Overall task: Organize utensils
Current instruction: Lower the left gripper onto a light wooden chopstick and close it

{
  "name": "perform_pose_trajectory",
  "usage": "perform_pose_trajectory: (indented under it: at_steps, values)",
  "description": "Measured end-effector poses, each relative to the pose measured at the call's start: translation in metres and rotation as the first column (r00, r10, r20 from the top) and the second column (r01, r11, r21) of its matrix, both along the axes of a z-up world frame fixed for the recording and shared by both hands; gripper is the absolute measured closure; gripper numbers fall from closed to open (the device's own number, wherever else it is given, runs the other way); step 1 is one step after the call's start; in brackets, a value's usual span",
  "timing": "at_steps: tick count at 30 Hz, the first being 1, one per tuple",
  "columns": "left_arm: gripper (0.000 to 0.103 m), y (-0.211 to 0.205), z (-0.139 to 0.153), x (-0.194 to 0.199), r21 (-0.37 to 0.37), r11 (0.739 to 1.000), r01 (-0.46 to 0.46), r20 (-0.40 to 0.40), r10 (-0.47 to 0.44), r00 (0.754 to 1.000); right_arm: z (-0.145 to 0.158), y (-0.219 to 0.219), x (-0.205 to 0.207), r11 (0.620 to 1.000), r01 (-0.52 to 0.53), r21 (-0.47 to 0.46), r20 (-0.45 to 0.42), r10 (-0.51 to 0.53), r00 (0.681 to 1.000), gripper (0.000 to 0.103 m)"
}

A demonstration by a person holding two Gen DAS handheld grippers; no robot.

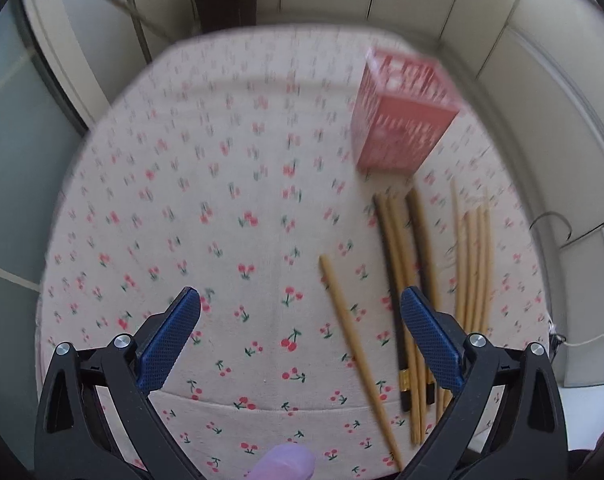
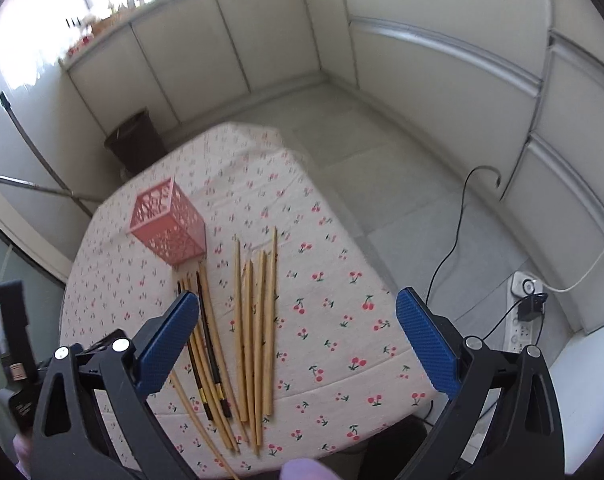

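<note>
My left gripper [image 1: 300, 308] hangs spread wide over the near half of a cherry-print tablecloth [image 1: 230, 240], its blue pads [image 1: 170, 340] gripping nothing. One pale chopstick [image 1: 356, 354] lies alone on the cloth between the pads, slanting from far-left to near-right. Just right of it sits a mixed bundle of pale and dark chopsticks [image 1: 404, 280] (the right pad crosses in front of part of it), and farther right a second group of pale sticks [image 1: 474, 264]. Beyond them, at the far right of the table, a pink lattice basket [image 1: 402, 120] appears tilted, though that view is blurred there.

My right gripper [image 2: 296, 332] is likewise released and empty, held above the table's near edge. Below its left pad [image 2: 164, 348] lies the mixed bundle [image 2: 206, 348], two dark sticks among the pale ones; beside it to the right, the all-pale group [image 2: 258, 332] fans slightly apart. The pink basket [image 2: 170, 224] stands at the far ends of the mixed bundle. A dark bin [image 2: 134, 144] sits on the floor beyond the table, and a white power strip [image 2: 522, 312] with a black cable lies on the floor at right.
</note>
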State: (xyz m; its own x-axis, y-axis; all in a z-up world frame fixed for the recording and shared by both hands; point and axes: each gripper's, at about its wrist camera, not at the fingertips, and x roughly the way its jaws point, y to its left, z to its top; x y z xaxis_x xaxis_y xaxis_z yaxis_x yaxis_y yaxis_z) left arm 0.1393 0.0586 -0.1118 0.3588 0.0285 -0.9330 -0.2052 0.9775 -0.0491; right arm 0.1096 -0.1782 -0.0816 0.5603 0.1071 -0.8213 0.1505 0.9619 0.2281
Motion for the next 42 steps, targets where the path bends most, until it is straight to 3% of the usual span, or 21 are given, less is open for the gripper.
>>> perform_pose_trajectory:
  at_steps: [2, 7, 13, 17, 21, 23, 25, 29, 31, 36, 38, 40, 42]
  values:
    - [0.007, 0.008, -0.019, 0.014, -0.03, 0.999, -0.034, -0.107, 0.031, 0.994, -0.009, 0.003, 0.02, 1.0, -0.011, 0.018, -0.064, 0.012, 0.998, 0.007]
    - [0.008, 0.02, -0.038, 0.027, -0.07, 0.99, -0.121, -0.159, 0.109, 0.981, -0.037, 0.011, 0.062, 0.998, -0.045, 0.053, -0.174, 0.053, 0.983, 0.007]
    - [0.009, 0.021, -0.063, 0.029, -0.061, 0.975, -0.214, -0.218, 0.196, 0.956, -0.066, 0.021, 0.075, 0.994, -0.096, -0.054, -0.211, 0.082, 0.974, 0.007]
    - [0.009, 0.019, -0.073, 0.024, -0.049, 0.966, -0.254, -0.235, 0.236, 0.943, -0.056, 0.024, 0.076, 0.99, -0.107, -0.087, -0.155, 0.093, 0.984, 0.007]
    - [0.011, 0.011, -0.083, 0.026, -0.004, 0.971, -0.238, -0.219, 0.231, 0.948, -0.058, 0.024, 0.078, 0.991, -0.106, -0.082, -0.16, 0.091, 0.983, 0.007]
    - [0.021, 0.004, -0.079, 0.027, 0.01, 0.974, -0.226, -0.19, 0.224, 0.956, -0.06, 0.022, 0.081, 0.991, -0.091, -0.095, -0.17, 0.074, 0.983, 0.007]
    - [0.046, -0.009, -0.068, 0.027, 0.015, 0.982, -0.19, -0.157, 0.19, 0.969, -0.063, 0.021, 0.083, 0.992, -0.077, -0.102, -0.171, 0.059, 0.983, 0.007]
    - [0.07, -0.019, -0.064, 0.026, 0.02, 0.989, -0.147, -0.123, 0.148, 0.981, -0.068, 0.02, 0.087, 0.993, -0.055, -0.108, -0.183, 0.035, 0.982, 0.007]
    - [0.088, -0.019, -0.06, 0.028, -0.006, 0.992, -0.129, -0.109, 0.128, 0.986, -0.071, 0.021, 0.09, 0.992, -0.05, -0.112, -0.201, 0.027, 0.979, 0.007]
    - [0.097, -0.001, -0.051, 0.042, -0.108, 0.985, -0.132, -0.105, 0.121, 0.987, -0.089, 0.023, 0.102, 0.999, -0.04, -0.01, -0.276, 0.036, 0.961, 0.008]
    - [0.097, 0.007, -0.048, 0.041, -0.137, 0.982, -0.132, -0.093, 0.12, 0.988, -0.098, 0.024, 0.108, 0.998, -0.028, 0.055, -0.313, 0.044, 0.949, 0.017]
    - [0.097, 0.022, -0.041, 0.041, -0.171, 0.977, -0.125, -0.075, 0.114, 0.991, -0.107, 0.027, 0.113, 0.994, -0.03, 0.105, -0.351, 0.065, 0.934, 0.038]
    - [0.097, 0.031, -0.032, 0.042, -0.208, 0.972, -0.108, -0.048, 0.101, 0.994, -0.114, 0.031, 0.118, 0.995, -0.024, 0.099, -0.373, 0.059, 0.926, 0.048]
